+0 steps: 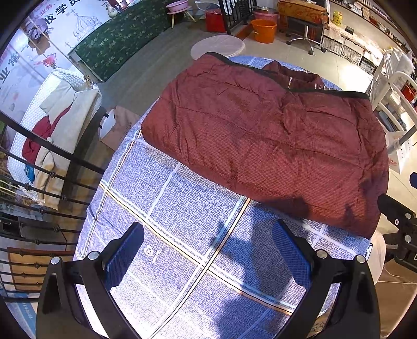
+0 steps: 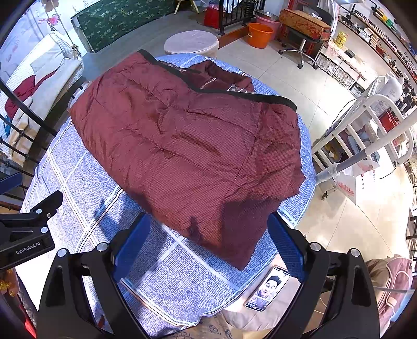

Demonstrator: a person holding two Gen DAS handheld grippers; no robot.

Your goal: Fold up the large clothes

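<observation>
On the bench (image 1: 182, 260), spread with a blue checked cloth (image 2: 78, 187), we see the maroon padded jacket (image 1: 265, 140) lying folded flat, its black trim along the far edge; our left gripper (image 1: 208, 250) hovers over bare cloth just short of the jacket, fingers spread wide and holding nothing; our right gripper (image 2: 209, 242) hangs above the jacket's near corner, equally wide and empty; a phone (image 2: 268, 289) lies beside it

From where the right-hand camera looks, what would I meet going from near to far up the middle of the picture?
Right gripper, fingers open → blue checked tablecloth → folded dark red jacket → its black hem band → round pale stool → green patterned cloth.
</observation>
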